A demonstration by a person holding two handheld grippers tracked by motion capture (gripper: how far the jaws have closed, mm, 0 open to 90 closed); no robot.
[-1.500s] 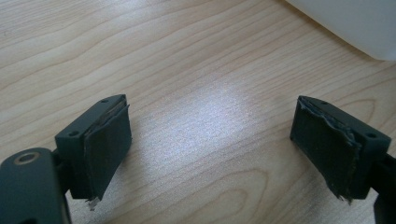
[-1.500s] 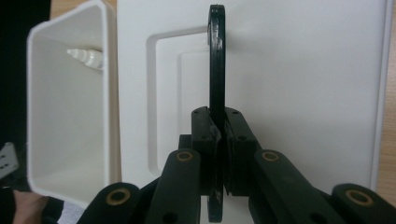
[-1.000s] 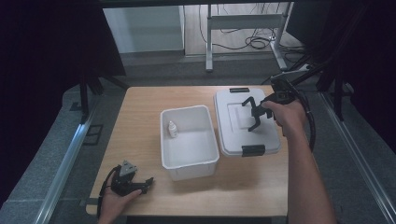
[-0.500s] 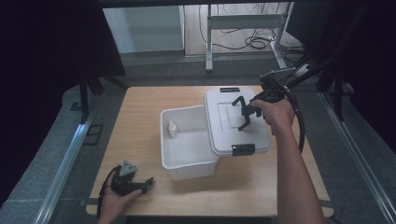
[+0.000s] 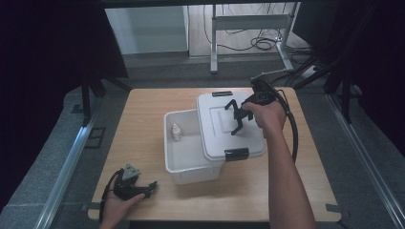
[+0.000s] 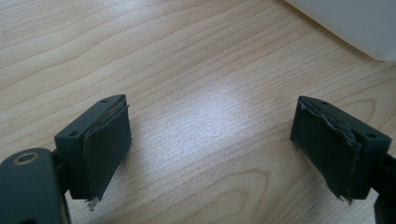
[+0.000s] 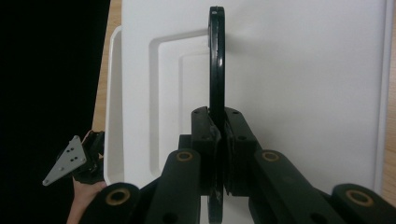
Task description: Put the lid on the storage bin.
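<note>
A white lid [image 5: 217, 136] with a thin black handle hangs tilted over the right part of an open white bin [image 5: 184, 164]. My right gripper [image 5: 236, 117] is shut on that handle [image 7: 216, 60], its pads pinching the handle from both sides above the lid [image 7: 303, 84]. Inside the bin, a small white bottle [image 5: 176, 132] stands by the far left wall. My left gripper [image 5: 148, 187] rests on the table's front left corner, open, with only bare wood between its fingers [image 6: 100, 144]. A corner of the bin [image 6: 355, 23] shows beyond them.
Black latch clips sit on the lid's near edge [image 5: 237, 154] and far edge [image 5: 222, 94]. The wooden table [image 5: 143, 109] has bare room left of the bin and along the right side. A cable trails from the right gripper off the table's right edge.
The right gripper has carried the lid leftward, from beside the bin to partly over its right side. The left gripper has stayed put.
</note>
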